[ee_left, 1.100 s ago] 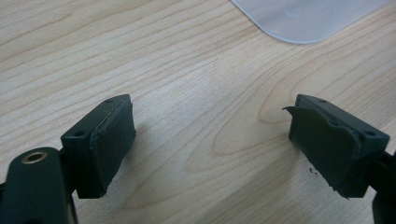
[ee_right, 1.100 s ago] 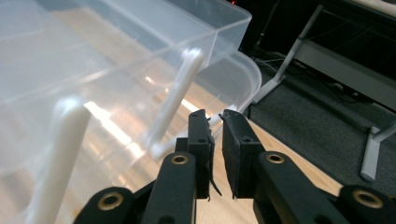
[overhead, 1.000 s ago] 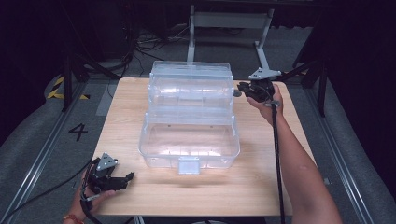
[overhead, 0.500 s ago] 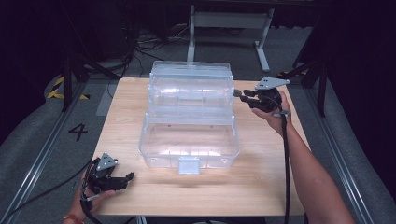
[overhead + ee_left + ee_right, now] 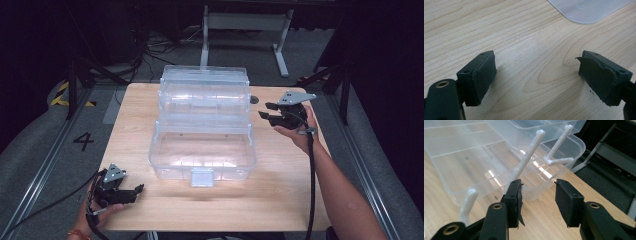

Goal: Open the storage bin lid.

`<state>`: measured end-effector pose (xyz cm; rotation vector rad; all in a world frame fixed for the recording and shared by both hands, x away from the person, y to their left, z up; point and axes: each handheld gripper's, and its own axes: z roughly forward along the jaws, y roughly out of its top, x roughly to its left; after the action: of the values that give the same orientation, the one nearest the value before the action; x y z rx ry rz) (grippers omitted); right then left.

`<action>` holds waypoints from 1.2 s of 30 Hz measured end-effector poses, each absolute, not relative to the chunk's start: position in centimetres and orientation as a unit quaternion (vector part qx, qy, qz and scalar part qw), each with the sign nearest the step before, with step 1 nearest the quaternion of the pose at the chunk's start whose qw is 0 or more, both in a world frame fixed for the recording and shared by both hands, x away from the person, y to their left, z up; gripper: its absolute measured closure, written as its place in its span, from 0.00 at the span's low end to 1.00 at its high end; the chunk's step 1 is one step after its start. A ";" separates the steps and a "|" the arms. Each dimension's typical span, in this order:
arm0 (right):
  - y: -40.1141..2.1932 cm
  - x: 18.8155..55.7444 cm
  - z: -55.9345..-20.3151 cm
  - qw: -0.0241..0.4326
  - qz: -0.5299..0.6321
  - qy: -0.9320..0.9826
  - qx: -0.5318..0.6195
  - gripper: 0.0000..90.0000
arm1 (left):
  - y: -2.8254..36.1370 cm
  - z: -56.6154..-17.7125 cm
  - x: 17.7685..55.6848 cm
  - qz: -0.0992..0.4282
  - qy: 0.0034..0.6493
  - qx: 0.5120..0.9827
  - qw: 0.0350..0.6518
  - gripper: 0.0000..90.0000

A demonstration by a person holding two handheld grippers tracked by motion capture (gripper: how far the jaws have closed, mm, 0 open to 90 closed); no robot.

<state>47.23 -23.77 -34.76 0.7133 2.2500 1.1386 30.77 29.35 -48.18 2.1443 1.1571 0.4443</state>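
**Clear plastic box on a wooden table, with both grippers off it**

High view: a clear tiered plastic box [image 5: 202,130] stands fanned open at the centre of the frame on a wooden table [image 5: 280,200]; its latch tab faces the bottom edge. The right gripper [image 5: 267,111], at the right of the frame beside the box's upper tiers, is apart from the box. Its jaws have just been opening and stand partly spread with nothing between them. In the right gripper view, the white hinge arms [image 5: 530,152] of the box rise just beyond the jaw tips. The left gripper [image 5: 135,192] rests at the lower left of the frame, near the table's front edge. In the left gripper view its jaws are spread wide over bare wood, empty, with a corner of the box at the top right.
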 end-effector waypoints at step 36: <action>-27.3 40.7 -38.5 0.282 0.361 0.846 0.272 0.38 | 29.4 -48.2 30.8 0.174 0.440 0.819 0.325 0.17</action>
<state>40.72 -27.28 -38.51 0.7283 2.2663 0.9664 30.83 29.39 -48.16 2.1470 1.1545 0.4555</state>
